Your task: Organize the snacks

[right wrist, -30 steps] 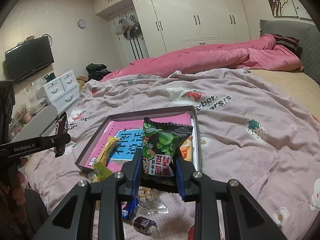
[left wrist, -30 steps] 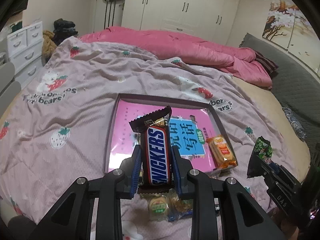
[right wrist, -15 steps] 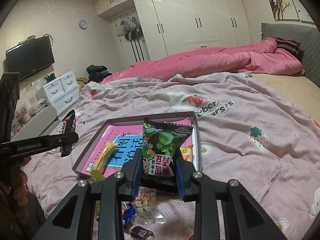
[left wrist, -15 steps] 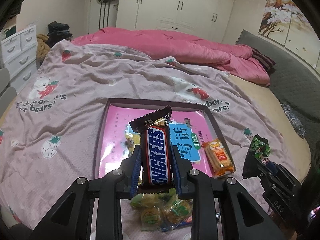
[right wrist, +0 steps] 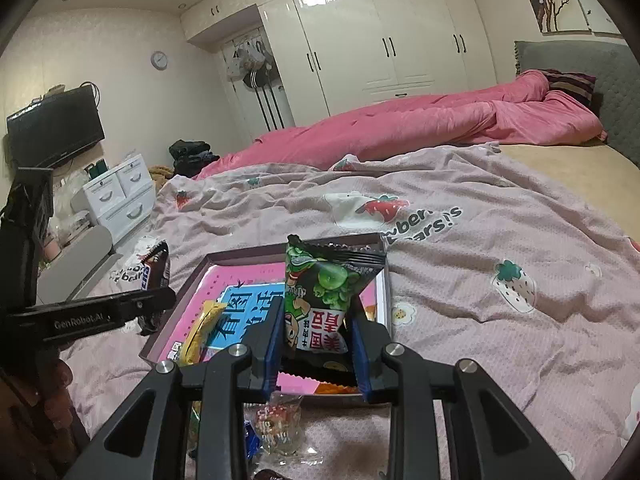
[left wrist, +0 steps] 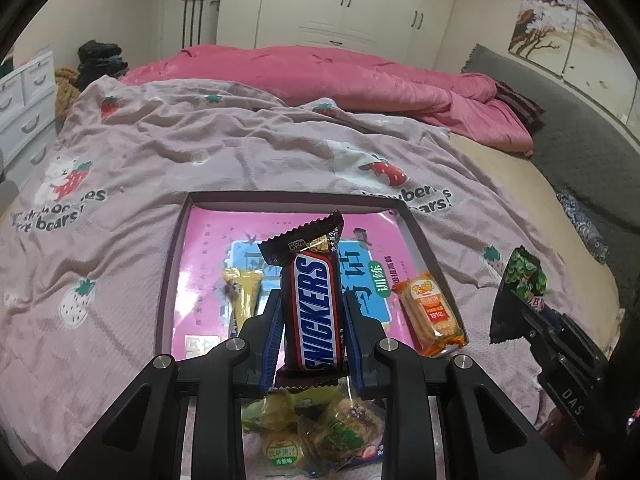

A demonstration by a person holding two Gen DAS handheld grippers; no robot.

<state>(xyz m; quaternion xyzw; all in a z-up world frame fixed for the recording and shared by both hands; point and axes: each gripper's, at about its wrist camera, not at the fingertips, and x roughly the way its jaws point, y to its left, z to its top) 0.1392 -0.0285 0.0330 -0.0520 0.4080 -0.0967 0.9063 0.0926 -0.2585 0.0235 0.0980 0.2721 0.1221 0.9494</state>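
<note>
My left gripper is shut on an upright Snickers bar, held above the near edge of a shallow box lid tray lined with a pink book. In the tray lie a yellow wrapped bar at the left and an orange cracker pack at the right. My right gripper is shut on a black and green snack bag, just in front of the tray. Each gripper shows in the other's view: the right one with its bag, the left one with the Snickers bar.
A pile of loose wrapped snacks lies on the strawberry bedsheet just below both grippers, also seen as candies. A pink duvet is bunched at the far side. White drawers stand left of the bed.
My left gripper with the Snickers bar has shifted left and closer over the tray; the yellow bar has come into view. The right gripper has stayed nearly still.
</note>
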